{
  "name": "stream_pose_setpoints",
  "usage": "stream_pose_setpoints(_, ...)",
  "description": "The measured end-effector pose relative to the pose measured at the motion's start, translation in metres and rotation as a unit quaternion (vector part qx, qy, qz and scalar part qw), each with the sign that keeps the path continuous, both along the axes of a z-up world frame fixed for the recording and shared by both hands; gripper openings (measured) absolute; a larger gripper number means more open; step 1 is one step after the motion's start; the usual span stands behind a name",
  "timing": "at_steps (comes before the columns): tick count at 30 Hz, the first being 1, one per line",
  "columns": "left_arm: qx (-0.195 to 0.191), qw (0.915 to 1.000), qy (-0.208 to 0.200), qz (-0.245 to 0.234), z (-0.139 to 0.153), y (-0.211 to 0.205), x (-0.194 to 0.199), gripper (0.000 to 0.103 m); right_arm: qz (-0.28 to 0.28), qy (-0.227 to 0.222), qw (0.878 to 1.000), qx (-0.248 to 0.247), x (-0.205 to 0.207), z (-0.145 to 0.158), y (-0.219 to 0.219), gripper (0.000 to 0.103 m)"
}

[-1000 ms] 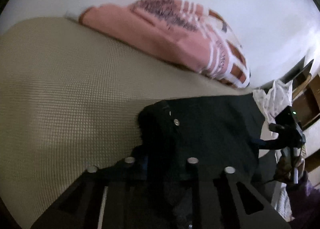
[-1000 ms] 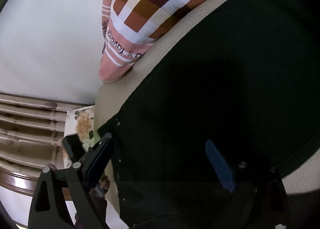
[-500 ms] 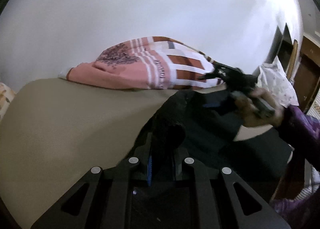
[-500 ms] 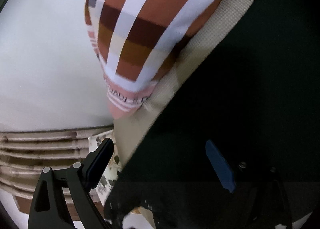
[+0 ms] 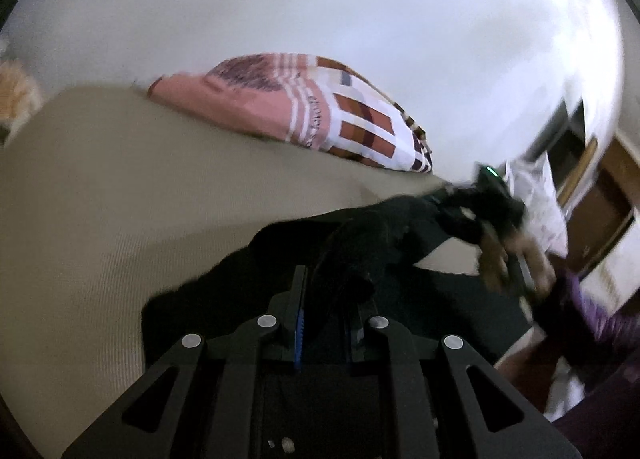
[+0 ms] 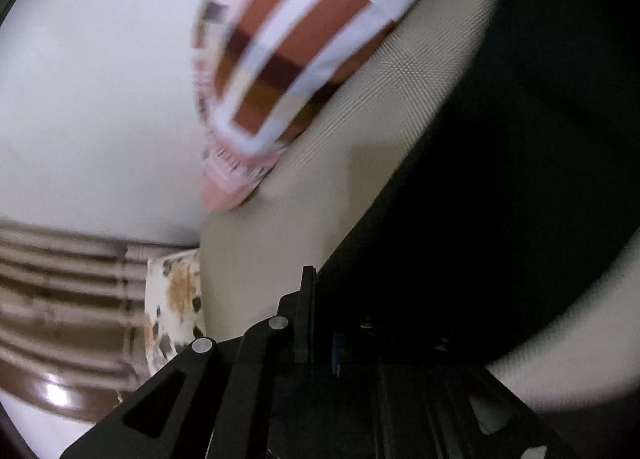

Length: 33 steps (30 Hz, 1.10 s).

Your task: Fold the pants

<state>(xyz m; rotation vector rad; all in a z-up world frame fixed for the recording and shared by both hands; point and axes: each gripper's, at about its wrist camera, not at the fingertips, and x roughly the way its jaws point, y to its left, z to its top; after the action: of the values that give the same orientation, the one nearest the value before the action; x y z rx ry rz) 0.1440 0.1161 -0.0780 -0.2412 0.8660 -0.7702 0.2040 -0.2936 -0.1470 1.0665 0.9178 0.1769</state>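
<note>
The right gripper (image 6: 320, 323) snaps from wide to pinched, seemingly on the black pants (image 5: 360, 243), whose bunched edge the left gripper (image 5: 324, 299) clamps, so both ends can lift to fold

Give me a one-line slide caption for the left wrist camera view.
Left gripper shut on black pants over a beige bed, right gripper pinching them too, patterned pillow behind.

Dim, soft indoor light, heavy fisheye bending at dark rims, motion blur, perhaps strongest on the pillow (image 6: 280, 59).
</note>
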Motion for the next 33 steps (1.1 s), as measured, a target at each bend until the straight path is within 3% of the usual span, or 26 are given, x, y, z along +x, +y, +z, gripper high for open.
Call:
stream_pose_setpoints(5, 0.000, 0.9990, 0.040, 0.021, -0.009, 0.024, -0.019, 0.015, 0.006, -0.002, 1.000, 0.016, -0.082, 0.002, 0.035, 0.007)
stream_pose_setpoints(11, 0.003, 0.9940, 0.100, 0.044, -0.039, 0.046, -0.039, 0.016, 0.002, 0.050, 0.997, 0.057, -0.157, -0.040, 0.070, 0.006)
stream_pose_setpoints(13, 0.026, 0.9925, 0.109, 0.048, -0.051, 0.049, -0.049, 0.016, 0.005, 0.069, 0.996, 0.064, -0.171, -0.055, 0.079, 0.006)
stream_pose_setpoints(19, 0.072, 0.9914, 0.097, 0.050, -0.069, 0.048, -0.059, 0.017, 0.014, 0.091, 0.993, 0.070, -0.186, -0.080, 0.087, 0.006)
stream_pose_setpoints(24, 0.120, 0.9884, 0.077, 0.051, -0.058, 0.043, -0.072, 0.021, 0.021, 0.084, 0.994, 0.063, -0.190, -0.083, 0.085, 0.005)
stream_pose_setpoints(26, 0.160, 0.9843, 0.048, 0.057, -0.043, 0.036, -0.082, 0.021, 0.022, 0.077, 0.994, 0.071, -0.183, -0.081, 0.091, 0.006)
stream_pose_setpoints(27, 0.186, 0.9798, 0.030, 0.066, -0.036, 0.031, -0.087, 0.029, 0.022, 0.073, 0.994, 0.073, -0.183, -0.082, 0.090, 0.006)
stream_pose_setpoints(28, 0.217, 0.9729, 0.015, 0.079, -0.029, 0.025, -0.092, 0.044, 0.023, 0.070, 0.995, 0.073, -0.185, -0.084, 0.088, 0.005)
stream_pose_setpoints(30, 0.262, 0.9594, -0.016, 0.103, -0.019, 0.022, -0.102, 0.063, 0.027, 0.062, 0.995, 0.072, -0.185, -0.086, 0.087, 0.004)
stream_pose_setpoints(33, 0.281, 0.9451, -0.049, 0.158, -0.001, 0.030, -0.115, 0.078, 0.031, 0.054, 0.995, 0.077, -0.185, -0.086, 0.086, 0.004)
